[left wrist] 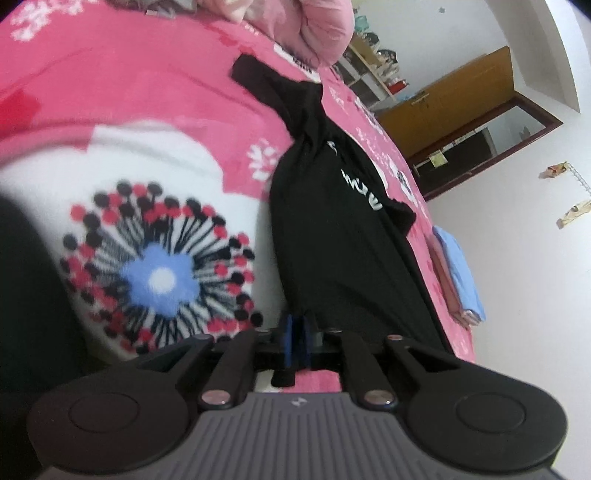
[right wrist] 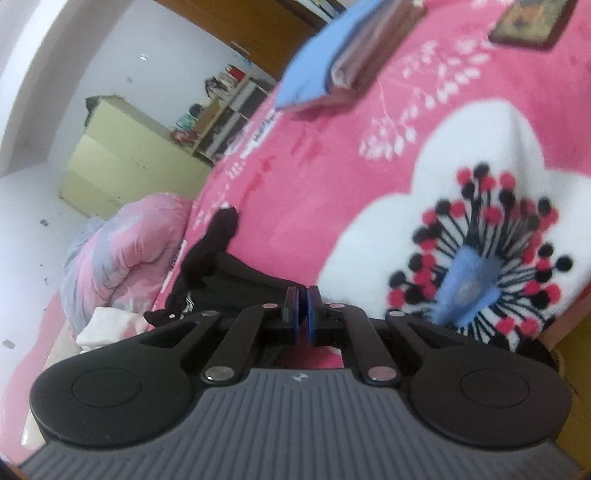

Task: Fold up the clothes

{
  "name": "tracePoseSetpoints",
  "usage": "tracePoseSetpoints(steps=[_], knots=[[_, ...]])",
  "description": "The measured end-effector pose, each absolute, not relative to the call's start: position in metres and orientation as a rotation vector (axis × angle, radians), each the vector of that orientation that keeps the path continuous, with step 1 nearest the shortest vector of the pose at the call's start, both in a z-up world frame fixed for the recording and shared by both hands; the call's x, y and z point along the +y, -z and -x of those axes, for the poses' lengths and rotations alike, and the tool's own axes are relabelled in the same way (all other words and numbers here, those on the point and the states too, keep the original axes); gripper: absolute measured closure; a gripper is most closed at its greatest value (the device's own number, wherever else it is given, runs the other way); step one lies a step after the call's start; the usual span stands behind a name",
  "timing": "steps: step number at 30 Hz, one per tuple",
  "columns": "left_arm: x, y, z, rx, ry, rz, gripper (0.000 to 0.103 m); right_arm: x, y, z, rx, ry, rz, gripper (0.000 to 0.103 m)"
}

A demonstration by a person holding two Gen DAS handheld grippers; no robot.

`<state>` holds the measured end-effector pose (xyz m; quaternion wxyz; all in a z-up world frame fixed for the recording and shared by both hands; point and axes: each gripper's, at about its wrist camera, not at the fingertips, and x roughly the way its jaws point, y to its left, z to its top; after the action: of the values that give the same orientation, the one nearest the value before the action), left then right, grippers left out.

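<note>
Left hand-held gripper (left wrist: 297,341) pinching the hem of a black garment (left wrist: 332,236), bunched and twisted, white lettering showing, stretched toward 12 o'clock across the pink floral bed (left wrist: 110,92). Right hand-held gripper (right wrist: 303,314) pressed together, apparently on the same dark cloth, trailing toward 10 o'clock.

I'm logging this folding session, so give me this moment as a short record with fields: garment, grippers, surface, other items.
garment: black shirt with white lettering, bunched lengthwise on the bed
left gripper: shut on the black shirt's near edge
right gripper: shut on black cloth, seemingly the same shirt
surface: pink floral blanket
other items: folded blue cloth on a stack at the bed edge; pink quilt bundle; framed picture
</note>
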<state>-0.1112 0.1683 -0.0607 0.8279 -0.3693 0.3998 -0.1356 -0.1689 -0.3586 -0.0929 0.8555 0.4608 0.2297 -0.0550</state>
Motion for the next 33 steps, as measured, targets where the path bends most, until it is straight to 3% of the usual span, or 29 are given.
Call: tracePoseSetpoints(steps=[1,2,9,12,15,19,23,26,30,33], knots=[[0.167,0.062,0.113,0.850,0.291,0.778,0.063,-0.358,0.094,0.166,0.488,0.116,-0.970,0.100],[0.165,0.062,0.114,0.851,0.290,0.764,0.052,-0.358,0.094,0.163,0.492,0.116,-0.972,0.100],[0.155,0.067,0.112,0.854,0.283,0.698,0.051,-0.363,0.082,0.154,0.505,0.088,-0.949,0.100],[0.153,0.069,0.109,0.855,0.280,0.678,0.051,-0.366,0.068,0.148,0.558,0.162,-0.865,0.095],[0.151,0.071,0.107,0.855,0.278,0.661,0.051,-0.366,0.042,0.144,0.533,0.269,-0.736,0.084],[0.153,0.071,0.102,0.856,0.279,0.633,0.061,-0.330,0.006,0.097,0.524,0.148,-0.557,0.072],[0.155,0.073,0.096,0.873,0.269,0.572,0.083,-0.259,-0.006,0.011,0.608,-0.117,-0.383,0.070],[0.165,0.078,0.092,0.900,0.262,0.597,0.093,-0.210,0.009,-0.069,0.711,-0.256,-0.323,0.071],[0.180,0.088,0.085,0.936,0.289,0.703,0.094,-0.184,0.038,-0.176,0.871,-0.284,-0.291,0.072],[0.184,0.091,0.084,0.948,0.306,0.729,0.095,-0.205,0.049,-0.253,0.874,-0.176,-0.291,0.076]])
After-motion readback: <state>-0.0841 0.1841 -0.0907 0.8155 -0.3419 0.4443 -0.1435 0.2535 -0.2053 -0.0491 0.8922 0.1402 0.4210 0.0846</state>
